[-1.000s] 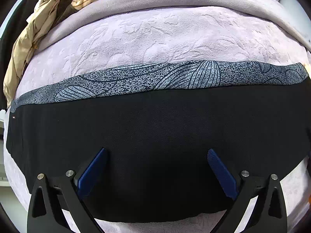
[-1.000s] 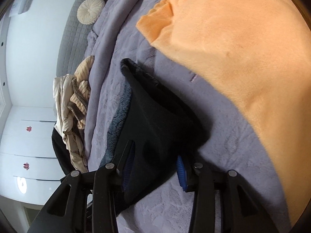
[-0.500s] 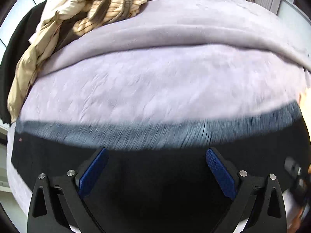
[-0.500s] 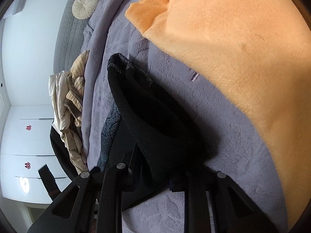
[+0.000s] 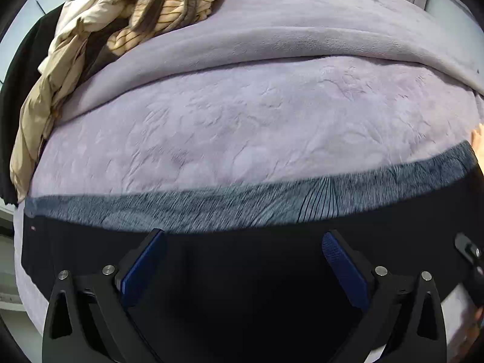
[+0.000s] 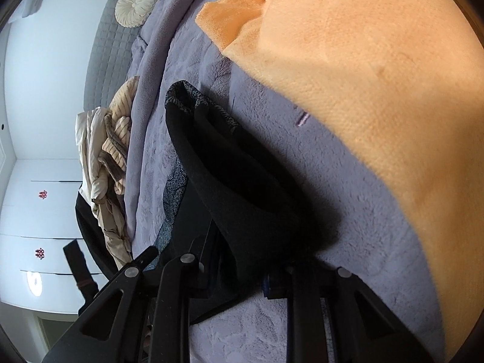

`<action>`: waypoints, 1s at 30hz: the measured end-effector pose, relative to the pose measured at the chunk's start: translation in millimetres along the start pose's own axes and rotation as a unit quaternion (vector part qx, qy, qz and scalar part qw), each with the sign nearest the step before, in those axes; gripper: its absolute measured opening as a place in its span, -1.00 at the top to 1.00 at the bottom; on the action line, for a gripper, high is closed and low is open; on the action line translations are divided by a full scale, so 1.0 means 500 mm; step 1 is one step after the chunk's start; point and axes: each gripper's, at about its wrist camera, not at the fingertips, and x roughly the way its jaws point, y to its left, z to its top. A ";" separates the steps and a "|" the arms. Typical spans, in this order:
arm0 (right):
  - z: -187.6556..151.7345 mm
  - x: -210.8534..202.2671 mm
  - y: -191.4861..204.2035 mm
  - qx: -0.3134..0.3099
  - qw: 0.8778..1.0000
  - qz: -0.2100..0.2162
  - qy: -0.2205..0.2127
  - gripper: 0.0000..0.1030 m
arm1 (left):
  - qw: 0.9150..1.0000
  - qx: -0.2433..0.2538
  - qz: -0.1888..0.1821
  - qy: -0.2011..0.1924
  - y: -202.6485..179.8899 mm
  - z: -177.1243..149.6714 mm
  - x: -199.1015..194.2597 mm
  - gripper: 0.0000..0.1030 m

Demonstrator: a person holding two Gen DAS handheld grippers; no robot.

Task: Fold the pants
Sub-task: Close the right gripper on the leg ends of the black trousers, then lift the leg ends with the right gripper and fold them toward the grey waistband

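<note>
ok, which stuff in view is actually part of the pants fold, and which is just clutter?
Part of the job:
black pants
right claw, shut on the pants
left claw, open

Lying about:
orange blanket
beige striped clothes pile
round cream cushion
lilac bedspread

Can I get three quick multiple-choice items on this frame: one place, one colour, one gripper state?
1. Where is the striped beige clothing pile?
A. on the orange blanket
B. at the far edge of the lilac plush bedspread
C. in the left gripper

2. What colour is the band along the black pants?
A. patterned grey
B. red
C. plain white

3. The right gripper is:
A. wide open, empty
B. out of view
C. shut on the pants

Key: B, the pile lies beyond the pants; A, the grey leaf-print strip shows it; C, the fabric is pinched, bunching upward.
</note>
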 end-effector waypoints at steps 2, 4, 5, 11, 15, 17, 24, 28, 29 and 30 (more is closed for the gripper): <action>0.001 0.002 0.000 0.001 1.000 0.000 0.001 0.54 | 1.000 -0.002 -0.006 0.005 0.003 -0.023 0.002 -1.00; 0.001 0.002 0.001 0.002 1.000 0.001 0.001 0.54 | 1.000 -0.001 -0.011 0.019 -0.034 -0.031 0.026 -1.00; 0.001 0.002 0.002 0.002 1.000 0.000 0.001 0.54 | 1.000 0.001 -0.018 0.025 -0.062 -0.040 0.046 -1.00; -0.010 -0.021 0.031 0.000 1.000 0.009 -0.020 0.70 | 1.000 -0.003 -0.023 0.009 -0.100 -0.090 0.066 -1.00; -0.014 -0.039 0.069 -0.015 0.999 0.028 -0.027 0.73 | 1.000 0.006 -0.021 0.003 -0.111 -0.090 0.068 -1.00; -0.017 -0.044 0.100 -0.035 0.999 0.030 -0.029 0.73 | 1.000 0.007 -0.021 -0.004 -0.104 -0.083 0.076 -1.00; -0.057 -0.057 0.245 -0.138 0.989 0.020 -0.041 0.73 | 0.997 0.008 -0.070 0.011 -0.054 -0.063 0.061 -1.00; -0.111 -0.062 0.347 -0.195 0.979 0.005 -0.057 0.73 | 0.995 0.002 -0.102 -0.007 0.016 -0.058 0.018 -1.00; -0.130 -0.059 0.374 -0.211 0.976 -0.002 -0.059 0.73 | 0.994 0.001 -0.106 -0.011 0.043 -0.055 0.007 -1.00; -0.148 -0.054 0.398 -0.225 0.973 -0.007 -0.060 0.73 | 0.994 -0.001 -0.108 -0.014 0.067 -0.053 -0.002 -1.00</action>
